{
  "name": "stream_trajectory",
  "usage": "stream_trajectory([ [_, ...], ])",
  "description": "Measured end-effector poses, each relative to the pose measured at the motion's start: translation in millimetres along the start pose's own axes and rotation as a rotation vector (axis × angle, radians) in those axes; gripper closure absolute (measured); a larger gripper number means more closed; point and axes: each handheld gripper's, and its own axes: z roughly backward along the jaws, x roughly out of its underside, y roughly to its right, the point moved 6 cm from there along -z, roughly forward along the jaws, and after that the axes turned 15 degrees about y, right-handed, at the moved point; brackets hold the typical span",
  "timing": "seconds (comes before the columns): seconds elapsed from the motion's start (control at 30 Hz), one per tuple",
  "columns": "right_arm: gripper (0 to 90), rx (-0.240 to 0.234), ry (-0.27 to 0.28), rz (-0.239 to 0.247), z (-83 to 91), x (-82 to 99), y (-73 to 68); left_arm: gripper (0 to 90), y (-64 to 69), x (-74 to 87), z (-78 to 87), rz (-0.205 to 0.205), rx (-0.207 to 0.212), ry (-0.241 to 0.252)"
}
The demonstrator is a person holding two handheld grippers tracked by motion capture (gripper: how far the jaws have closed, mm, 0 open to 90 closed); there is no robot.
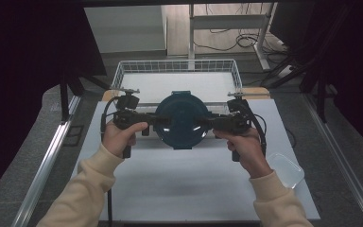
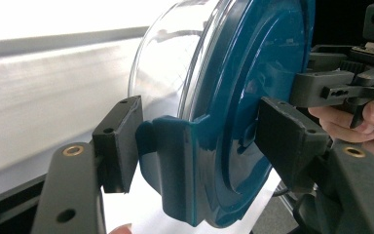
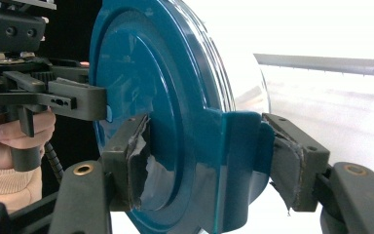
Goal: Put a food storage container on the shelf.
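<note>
Cream sleeves and two hands come in from the bottom of the high view, each holding a hand-held gripper. Left hand-held gripper (image 1: 146, 124) and right hand-held gripper (image 1: 211, 124) meet a round container with a blue lid (image 1: 181, 120) from opposite sides, lid facing up, over the far part of the white surface (image 1: 189, 189). Behind it stands a white wire basket (image 1: 177, 66); a clear plastic tub (image 1: 286, 169) lies near the surface's right edge.

From the left gripper view, the two black jaws are clamped on a latch tab at the lid's (image 2: 253, 97) rim, one pad on the clear-bowl side, the other on the lid face.

From the right gripper view, the jaws, with torn padding, clamp the opposite latch tab of the lid (image 3: 141, 87) likewise.
</note>
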Motion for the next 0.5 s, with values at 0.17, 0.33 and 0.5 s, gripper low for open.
stream_trajectory([
  [0.17, 36.8, -0.007, -0.003, 0.002, -3.7, -8.8, -1.2, 35.6, -0.5, -9.1, 1.1, -0.002, -0.002, 0.001],
  [0.33, 37.0, -0.01, 0.001, 0.006, -6.7, -16.5, -2.4, 35.6, -1.6, -17.1, 2.0, -0.001, 0.001, 0.006],
  [0.5, 37.2, -0.012, 0.003, 0.012, -9.4, -27.0, -4.3, 35.6, -1.7, -29.5, 2.5, -0.005, 0.004, 0.013],
])
